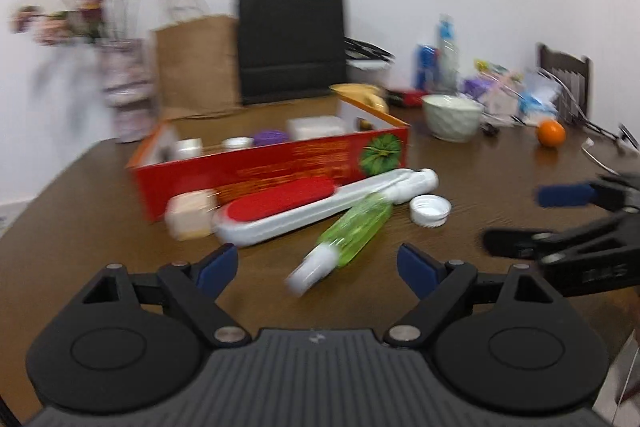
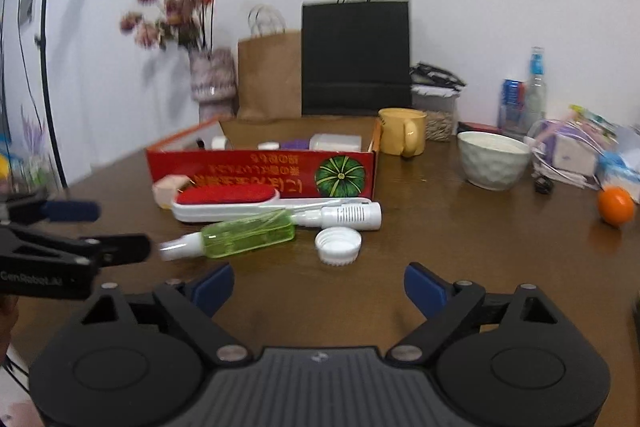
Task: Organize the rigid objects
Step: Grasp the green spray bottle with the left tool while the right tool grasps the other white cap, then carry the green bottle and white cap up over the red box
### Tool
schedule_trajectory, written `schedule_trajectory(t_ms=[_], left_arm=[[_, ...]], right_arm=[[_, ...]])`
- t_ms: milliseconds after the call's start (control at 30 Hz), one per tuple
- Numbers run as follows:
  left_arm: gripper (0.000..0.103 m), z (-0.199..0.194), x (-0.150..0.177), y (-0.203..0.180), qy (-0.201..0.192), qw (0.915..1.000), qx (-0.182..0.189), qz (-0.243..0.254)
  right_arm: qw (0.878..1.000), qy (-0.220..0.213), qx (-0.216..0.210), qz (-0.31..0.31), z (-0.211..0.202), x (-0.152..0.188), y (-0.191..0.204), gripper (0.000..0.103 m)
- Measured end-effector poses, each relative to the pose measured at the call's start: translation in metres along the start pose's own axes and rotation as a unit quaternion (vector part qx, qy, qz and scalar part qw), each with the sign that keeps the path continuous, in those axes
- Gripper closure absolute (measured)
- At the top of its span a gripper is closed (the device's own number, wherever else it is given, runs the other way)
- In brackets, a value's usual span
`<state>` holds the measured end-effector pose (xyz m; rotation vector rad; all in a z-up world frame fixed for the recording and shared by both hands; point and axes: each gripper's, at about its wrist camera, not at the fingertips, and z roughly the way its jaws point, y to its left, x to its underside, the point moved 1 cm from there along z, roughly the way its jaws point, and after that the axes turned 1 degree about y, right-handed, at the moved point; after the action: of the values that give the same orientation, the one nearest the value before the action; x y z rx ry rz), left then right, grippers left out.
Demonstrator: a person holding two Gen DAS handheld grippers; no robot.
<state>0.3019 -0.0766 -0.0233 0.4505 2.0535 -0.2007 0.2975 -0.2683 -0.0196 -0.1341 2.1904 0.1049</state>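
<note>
A red cardboard box (image 1: 280, 167) (image 2: 260, 175) stands on the brown table, with small white and purple items inside. In front of it lie a white lint brush with a red pad (image 1: 288, 205) (image 2: 228, 201), a green spray bottle (image 1: 352, 231) (image 2: 244, 237), a white tube (image 2: 348, 215), a white cap (image 1: 430, 211) (image 2: 338, 245) and a pale cube (image 1: 190, 215) (image 2: 170, 187). My left gripper (image 1: 318, 269) is open just short of the green bottle, nothing between its fingers. My right gripper (image 2: 318, 285) is open too, close in front of the white cap. Each gripper shows at the edge of the other's view.
Behind the box stand a black paper bag (image 2: 356, 59), a brown paper bag (image 2: 270, 75) and a vase of dried flowers (image 2: 212, 83). A yellow mug (image 2: 402, 131), a white bowl (image 2: 494, 159), bottles (image 2: 534, 91), packets and an orange (image 2: 616, 205) crowd the right side.
</note>
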Motion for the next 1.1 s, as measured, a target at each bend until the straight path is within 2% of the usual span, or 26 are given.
schedule_trajectory(t_ms=[100, 200, 333, 400, 467, 567, 733, 933, 1100], left_arm=[[0.023, 0.042, -0.014, -0.003, 0.02, 0.9994, 0.023, 0.015], [0.03, 0.074, -0.022, 0.0, 0.044, 0.9983, 0.037, 0.012], [0.033, 0.098, -0.024, 0.0, 0.073, 0.9943, 0.077, -0.005], [0.042, 0.109, -0.023, -0.001, 0.088, 0.9926, 0.083, -0.007], [0.065, 0.115, -0.022, -0.002, 0.095, 0.9922, 0.081, -0.008], [0.071, 0.112, -0.02, -0.007, 0.089, 0.9927, 0.081, 0.006], [0.072, 0.088, -0.016, -0.01, 0.085, 0.994, 0.069, 0.002], [0.072, 0.006, -0.011, 0.0, 0.043, 0.9981, 0.025, -0.036], [0.072, -0.063, -0.005, 0.01, 0.013, 0.9978, -0.012, -0.063]], right_arm=[[1.0, 0.029, -0.002, -0.01, 0.038, -0.013, -0.006, 0.026], [0.999, 0.048, -0.007, -0.011, 0.065, -0.021, -0.013, 0.032], [0.997, 0.071, -0.021, -0.005, 0.089, -0.027, -0.021, 0.053], [0.997, 0.077, -0.03, 0.0, 0.094, -0.026, -0.023, 0.061], [0.997, 0.075, -0.035, 0.001, 0.096, -0.023, -0.023, 0.063], [0.997, 0.07, -0.035, 0.003, 0.096, -0.021, -0.022, 0.063], [0.998, 0.046, -0.033, 0.008, 0.071, -0.022, -0.016, 0.063], [0.998, 0.002, -0.047, 0.033, 0.0, -0.004, 0.0, 0.063], [0.997, -0.02, -0.054, 0.041, -0.064, 0.019, 0.019, 0.063]])
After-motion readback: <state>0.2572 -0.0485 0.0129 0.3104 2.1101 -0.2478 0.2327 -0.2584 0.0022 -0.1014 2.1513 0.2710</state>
